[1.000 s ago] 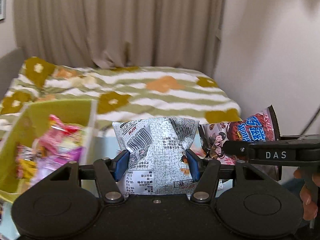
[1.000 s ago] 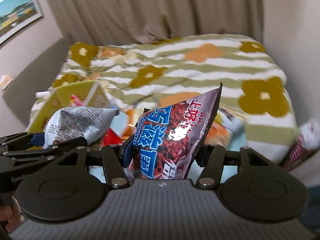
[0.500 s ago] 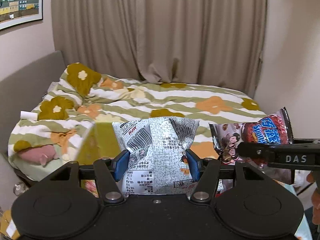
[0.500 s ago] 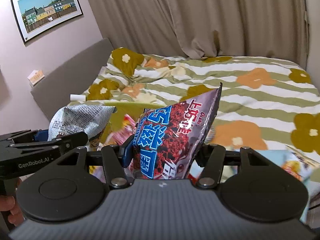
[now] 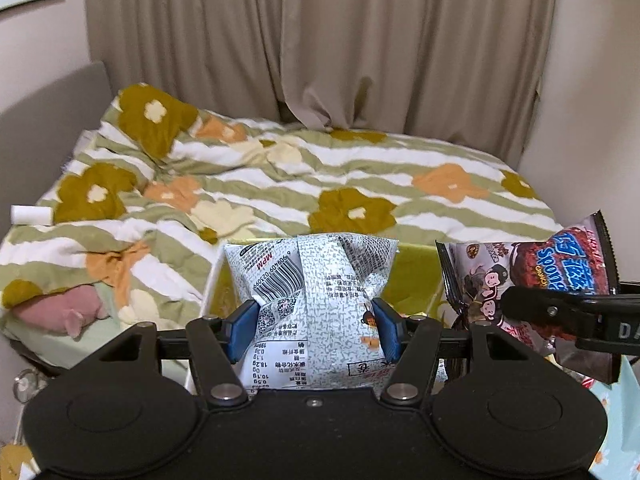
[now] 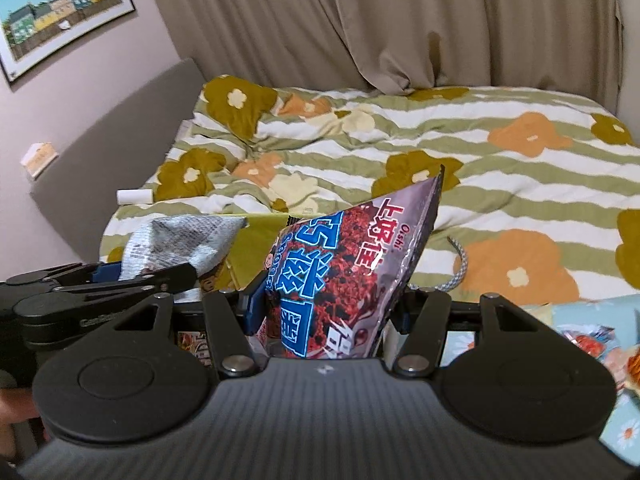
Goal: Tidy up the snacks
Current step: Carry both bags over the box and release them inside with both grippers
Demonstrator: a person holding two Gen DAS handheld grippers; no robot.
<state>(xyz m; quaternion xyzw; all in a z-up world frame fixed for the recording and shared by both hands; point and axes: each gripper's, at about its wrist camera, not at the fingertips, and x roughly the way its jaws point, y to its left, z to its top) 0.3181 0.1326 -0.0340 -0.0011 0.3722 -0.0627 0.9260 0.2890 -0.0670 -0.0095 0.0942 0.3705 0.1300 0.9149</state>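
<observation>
The left tool pinches a white snack bag printed with grey text and a barcode; its blue pads press the bag's two sides, and its jaws have just been opening slightly with the bag between them. The bag stands upright in the tool, its crimped top at 12 o'clock. The right tool pinches a purple chocolate snack bag with blue lettering; the bag is tilted, its upper corner pointing toward 1 o'clock. In the left wrist view, the purple bag appears at 3 o'clock of the white bag, close beside it but apart. In the right wrist view, the white bag and the left tool appear at 9 o'clock of the purple bag. Just behind both bags sits a yellow-green box, its wall visible between them. At 4 o'clock in the right wrist view, a light blue floral surface carries further snack packets, partly cut off by the frame edge. Beyond the box lies a bed with a striped flower-pattern duvet. A pink plush toy rests at its edge at 9 o'clock in the left wrist view. Farthest off, beige curtains hang at 12 o'clock, and a framed picture hangs at 10 o'clock.
</observation>
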